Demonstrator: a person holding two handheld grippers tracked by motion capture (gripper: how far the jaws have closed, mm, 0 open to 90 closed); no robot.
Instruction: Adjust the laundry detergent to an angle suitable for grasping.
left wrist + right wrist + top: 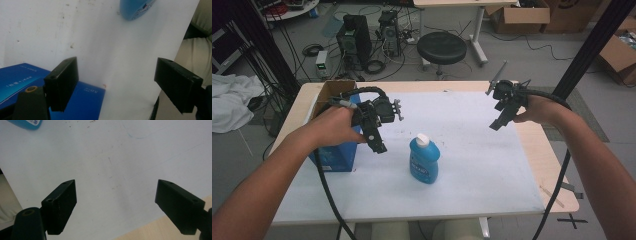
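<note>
— Where's the bottle?

— The blue bottle (424, 160) with the white cap stands upright on the white mat (472, 165), near the middle of the table and a little toward the person. The left gripper (377, 142) hangs just beside it at about ten o'clock, not touching; the right gripper (498, 122) is well apart at about two o'clock.

— Are the claws closed on anything?

— No. In both gripper views the jaws stand wide apart with bare mat between them, so both are released and empty.

— Anything in the way?

— A blue box (337, 157) sits at nine o'clock of the bottle, under the left hand. In the left gripper view the box (85, 100) lies right below the left-hand jaw.

— So how should the reach go?

— My judgement: bring the left gripper in from the box side, keep the jaws level and clear of the box, and straddle the bottle's body below the cap before squeezing. A high grip near the cap could tip it.
</note>
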